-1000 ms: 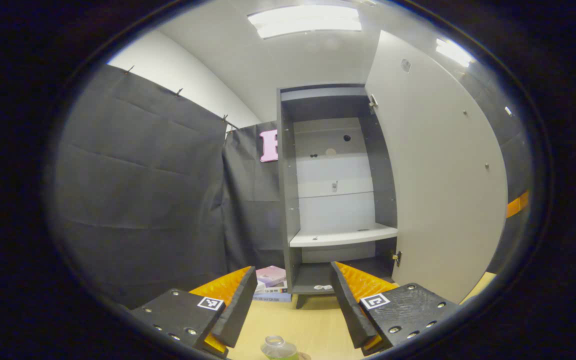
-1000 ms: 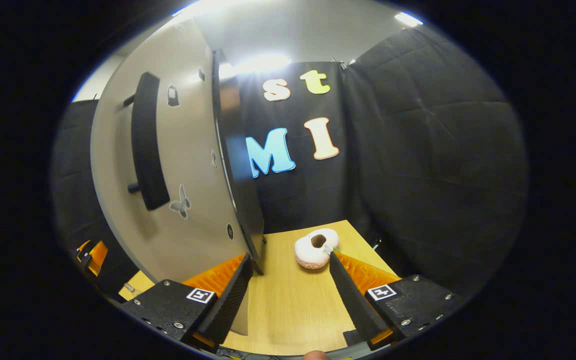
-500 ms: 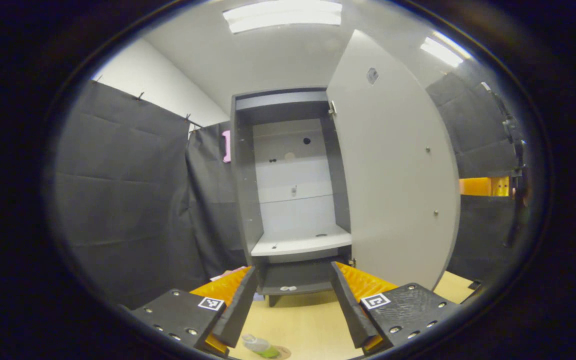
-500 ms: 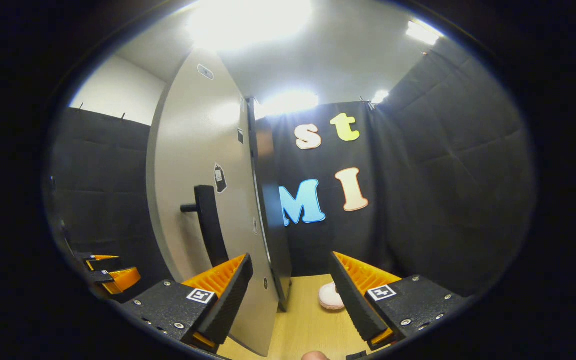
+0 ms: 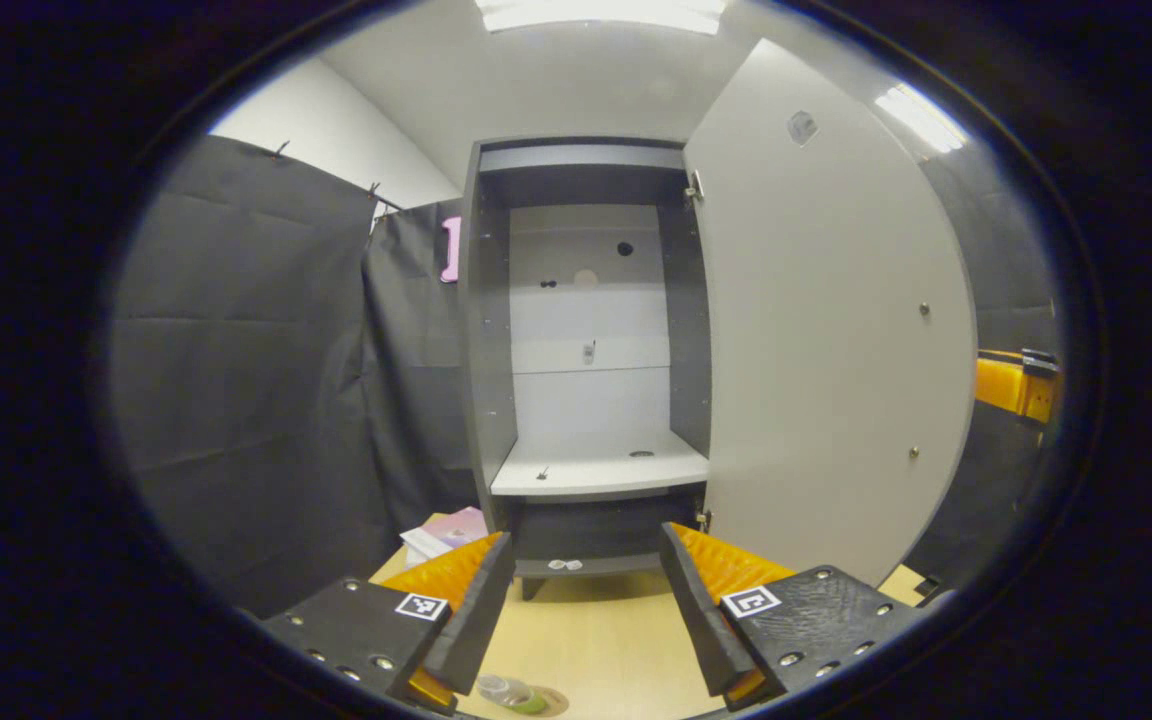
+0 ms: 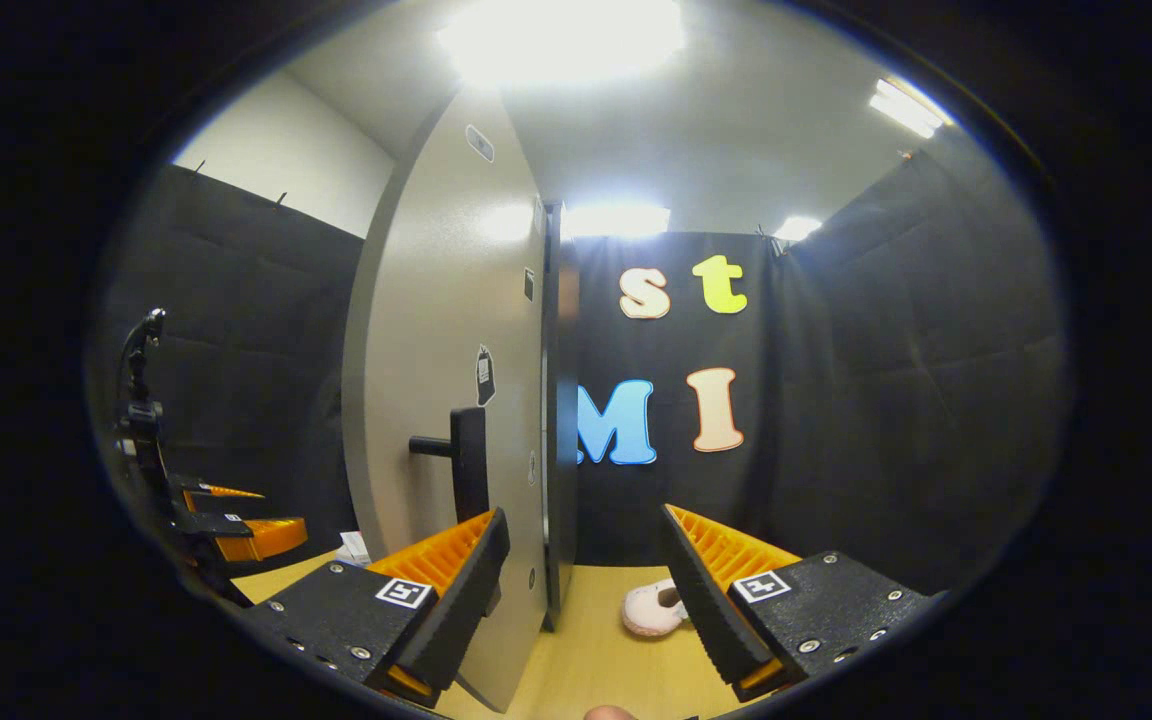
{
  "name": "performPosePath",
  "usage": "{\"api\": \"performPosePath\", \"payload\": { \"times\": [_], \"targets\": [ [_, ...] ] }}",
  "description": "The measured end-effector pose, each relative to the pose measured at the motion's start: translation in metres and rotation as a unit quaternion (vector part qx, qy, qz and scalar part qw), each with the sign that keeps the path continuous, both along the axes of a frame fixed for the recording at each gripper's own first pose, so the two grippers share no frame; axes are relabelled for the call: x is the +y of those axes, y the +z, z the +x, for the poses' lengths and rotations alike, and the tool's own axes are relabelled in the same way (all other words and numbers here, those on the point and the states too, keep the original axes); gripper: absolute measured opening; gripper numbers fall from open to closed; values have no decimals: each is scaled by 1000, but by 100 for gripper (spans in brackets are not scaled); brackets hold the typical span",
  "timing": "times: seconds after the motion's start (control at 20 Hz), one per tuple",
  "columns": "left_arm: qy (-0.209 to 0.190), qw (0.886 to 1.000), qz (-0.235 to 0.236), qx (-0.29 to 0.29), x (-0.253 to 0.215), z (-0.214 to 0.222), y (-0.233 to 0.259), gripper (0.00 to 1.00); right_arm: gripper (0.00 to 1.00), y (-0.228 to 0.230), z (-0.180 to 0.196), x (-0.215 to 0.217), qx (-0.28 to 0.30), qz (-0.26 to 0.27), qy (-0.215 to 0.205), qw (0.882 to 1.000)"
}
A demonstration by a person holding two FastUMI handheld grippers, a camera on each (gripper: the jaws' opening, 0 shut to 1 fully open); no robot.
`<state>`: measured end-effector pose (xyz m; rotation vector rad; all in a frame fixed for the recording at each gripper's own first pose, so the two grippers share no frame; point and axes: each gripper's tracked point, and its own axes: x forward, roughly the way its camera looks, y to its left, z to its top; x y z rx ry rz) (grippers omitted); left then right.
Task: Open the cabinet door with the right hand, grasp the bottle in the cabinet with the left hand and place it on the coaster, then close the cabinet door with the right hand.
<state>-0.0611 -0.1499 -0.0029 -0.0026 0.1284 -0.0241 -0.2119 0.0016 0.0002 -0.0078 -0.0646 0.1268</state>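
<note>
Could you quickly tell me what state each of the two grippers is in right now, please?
Left gripper: open, holding nothing, facing the open grey cabinet.
Right gripper: open, holding nothing, beside the pale cabinet door.

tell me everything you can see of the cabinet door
The cabinet door is a tall, flat, pale grey panel, smooth like laminated board, swung wide open on hinges at the cabinet's right side. Its inner face shows small screws and a round mark near the top. In the right gripper view its outer face carries a dark vertical bar handle and small stickers; the edge looks dark. Neither claw touches it.
</note>
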Motion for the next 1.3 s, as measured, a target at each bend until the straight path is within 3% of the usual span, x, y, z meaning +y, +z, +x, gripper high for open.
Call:
{"api": "performPosePath", "payload": {
  "times": [0.05,0.3,0.35,0.4,1.1,1.3],
  "targets": [
    [-1,1000,-2,-1,6,1,3,83,93,2,1,6,1,-1,2,1000],
    [3,1000,25,-19,41,28,12,83,93,3,3,47,5,-11,32,999],
    [2,999,25,-20,47,32,12,83,89,3,4,56,9,-7,39,999],
    [2,999,27,-23,55,37,13,83,94,2,6,64,13,-4,41,999],
    [-22,998,44,-48,146,75,22,83,94,-9,31,167,32,17,21,999],
    [-27,997,58,-38,155,71,14,83,94,-14,40,191,38,40,42,998]
  ]
}}
